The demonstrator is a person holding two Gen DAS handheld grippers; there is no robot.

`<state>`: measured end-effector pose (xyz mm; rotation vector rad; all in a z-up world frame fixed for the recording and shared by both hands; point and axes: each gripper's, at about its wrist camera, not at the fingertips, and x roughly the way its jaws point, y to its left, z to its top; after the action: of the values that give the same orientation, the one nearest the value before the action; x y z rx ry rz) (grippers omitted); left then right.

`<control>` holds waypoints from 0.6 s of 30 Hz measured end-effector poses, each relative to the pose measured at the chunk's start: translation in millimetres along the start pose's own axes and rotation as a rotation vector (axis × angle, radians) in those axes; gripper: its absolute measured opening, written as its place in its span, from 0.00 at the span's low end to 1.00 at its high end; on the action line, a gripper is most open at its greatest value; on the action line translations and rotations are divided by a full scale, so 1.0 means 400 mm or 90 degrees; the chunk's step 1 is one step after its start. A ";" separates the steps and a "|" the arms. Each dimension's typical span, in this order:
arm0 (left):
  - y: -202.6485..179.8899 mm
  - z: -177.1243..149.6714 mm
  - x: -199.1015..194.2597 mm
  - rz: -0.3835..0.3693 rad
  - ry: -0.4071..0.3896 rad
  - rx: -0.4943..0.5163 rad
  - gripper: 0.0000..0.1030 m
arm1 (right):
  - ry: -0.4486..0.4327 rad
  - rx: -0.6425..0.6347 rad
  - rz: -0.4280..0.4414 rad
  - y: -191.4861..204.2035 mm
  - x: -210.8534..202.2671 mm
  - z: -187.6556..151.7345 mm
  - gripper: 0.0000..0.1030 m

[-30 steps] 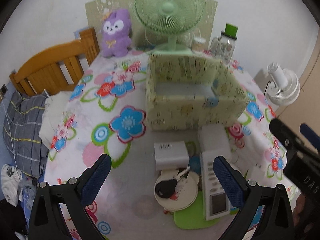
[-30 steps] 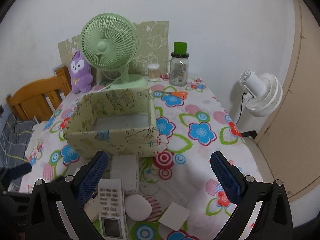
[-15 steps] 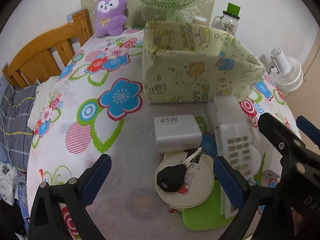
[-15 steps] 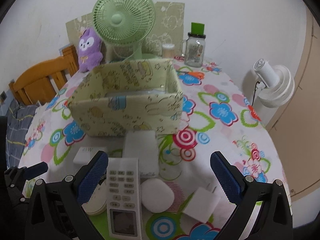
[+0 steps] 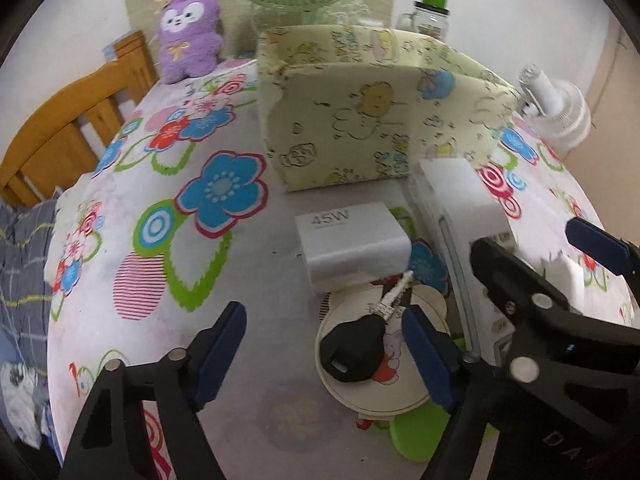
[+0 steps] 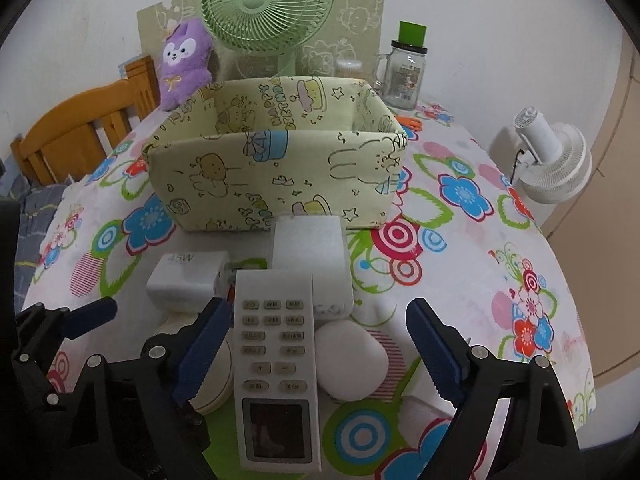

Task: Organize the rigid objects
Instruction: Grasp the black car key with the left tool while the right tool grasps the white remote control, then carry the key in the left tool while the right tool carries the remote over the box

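On the flowered tablecloth, in front of a pale green fabric box [image 6: 276, 176], lies a cluster of items. They are a white 45W charger [image 5: 352, 244], a white block [image 6: 310, 256], a white remote [image 6: 276, 360], a white oval case [image 6: 352, 360] and a black key [image 5: 352, 350] on a round cream disc [image 5: 380, 384]. My left gripper [image 5: 324, 352] hangs low over the key, jaws closing, the key between them but untouched. My right gripper [image 6: 316, 344] straddles the remote and the oval case, jaws closing, pads not pressing on either.
A green fan [image 6: 266, 0], a purple plush [image 6: 186, 60] and a glass jar with a green lid [image 6: 404, 76] stand behind the box. A wooden chair [image 5: 68, 128] is at the left. A white fan [image 6: 554, 160] stands beyond the table's right edge.
Both grippers have sunk closer to the items on the table. Their jaws stood wide before and are narrower now. The items have not moved.
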<state>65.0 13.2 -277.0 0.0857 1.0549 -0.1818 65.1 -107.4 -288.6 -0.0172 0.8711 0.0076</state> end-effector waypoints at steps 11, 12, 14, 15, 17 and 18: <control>0.002 -0.013 -0.008 -0.044 -0.001 0.046 0.56 | 0.049 0.066 0.008 0.017 0.023 -0.029 0.68; 0.000 -0.015 -0.010 -0.045 -0.001 0.052 0.55 | 0.053 0.071 0.012 0.017 0.025 -0.031 0.66; -0.005 -0.020 -0.016 -0.050 0.000 0.061 0.45 | 0.067 0.081 0.016 0.019 0.033 -0.039 0.63; -0.007 -0.022 -0.018 -0.054 0.000 0.064 0.42 | 0.076 0.086 0.019 0.020 0.037 -0.041 0.58; -0.007 -0.026 -0.021 -0.063 0.003 0.058 0.35 | 0.074 0.084 0.020 0.026 0.035 -0.043 0.49; -0.008 -0.027 -0.022 -0.068 0.003 0.058 0.33 | 0.077 0.080 0.015 0.032 0.035 -0.042 0.48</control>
<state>51.0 12.7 -274.8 0.1126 1.0567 -0.3258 61.3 -95.0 -310.4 0.1112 0.9911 -0.0258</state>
